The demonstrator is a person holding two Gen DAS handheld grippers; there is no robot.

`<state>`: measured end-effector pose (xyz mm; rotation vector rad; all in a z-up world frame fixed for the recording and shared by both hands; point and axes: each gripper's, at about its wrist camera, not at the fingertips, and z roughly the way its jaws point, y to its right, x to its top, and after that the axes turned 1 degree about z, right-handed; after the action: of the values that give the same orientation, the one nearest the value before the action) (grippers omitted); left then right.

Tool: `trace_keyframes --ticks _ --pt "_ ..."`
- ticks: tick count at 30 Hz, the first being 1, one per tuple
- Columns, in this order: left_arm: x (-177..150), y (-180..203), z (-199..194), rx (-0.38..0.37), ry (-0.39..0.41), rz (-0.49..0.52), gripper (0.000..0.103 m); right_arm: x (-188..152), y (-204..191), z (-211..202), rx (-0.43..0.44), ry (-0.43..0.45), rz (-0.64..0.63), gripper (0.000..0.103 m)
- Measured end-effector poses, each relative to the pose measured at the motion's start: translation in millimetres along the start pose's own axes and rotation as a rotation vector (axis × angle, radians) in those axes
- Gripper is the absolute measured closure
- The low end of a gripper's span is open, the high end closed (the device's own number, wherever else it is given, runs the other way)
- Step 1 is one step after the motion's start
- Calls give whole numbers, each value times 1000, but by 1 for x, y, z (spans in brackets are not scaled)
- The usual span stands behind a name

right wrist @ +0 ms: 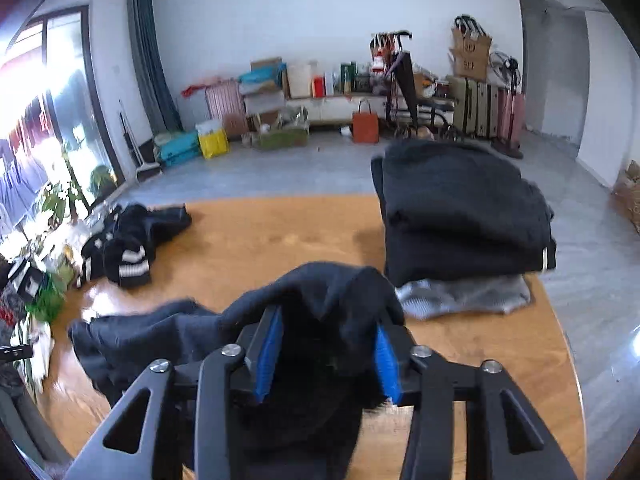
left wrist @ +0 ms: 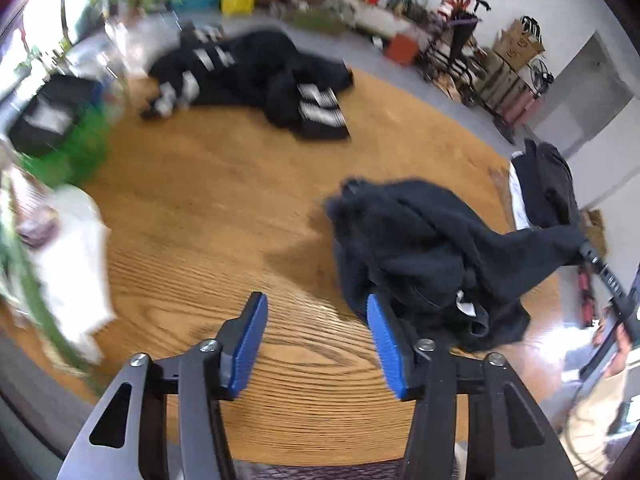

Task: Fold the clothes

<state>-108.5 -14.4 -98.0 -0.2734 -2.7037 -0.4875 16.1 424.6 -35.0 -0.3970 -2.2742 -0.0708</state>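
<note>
A crumpled dark garment (left wrist: 432,248) lies on the wooden table (left wrist: 200,200), just right of my left gripper (left wrist: 315,300). That gripper is open, with bare wood between its blue pads (left wrist: 252,344); its right finger touches the garment's edge. One end of the garment stretches up toward the right gripper's black body (left wrist: 608,280). In the right wrist view the garment (right wrist: 320,292) drapes over both fingertips of my right gripper (right wrist: 328,332) and hangs between them. The jaws stand apart and the blue pad (right wrist: 270,356) faces are bare.
A folded black stack (right wrist: 464,216) rests on a grey garment (right wrist: 464,296) at the table's right edge. A black pile with white stripes (right wrist: 128,240) lies far left. White cloth (left wrist: 76,264) sits at the near left. Boxes, suitcases and an orange bag (right wrist: 365,126) line the wall.
</note>
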Motion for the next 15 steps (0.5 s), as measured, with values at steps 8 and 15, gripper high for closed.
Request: trace_keyframes --ticks 8,15 --pt "19 8 38 -91 5 -56 47 -45 4 9 34 -86 -30 45" --pt "37 15 58 -183 53 -73 52 -78 -2 6 65 -102 -79 36"
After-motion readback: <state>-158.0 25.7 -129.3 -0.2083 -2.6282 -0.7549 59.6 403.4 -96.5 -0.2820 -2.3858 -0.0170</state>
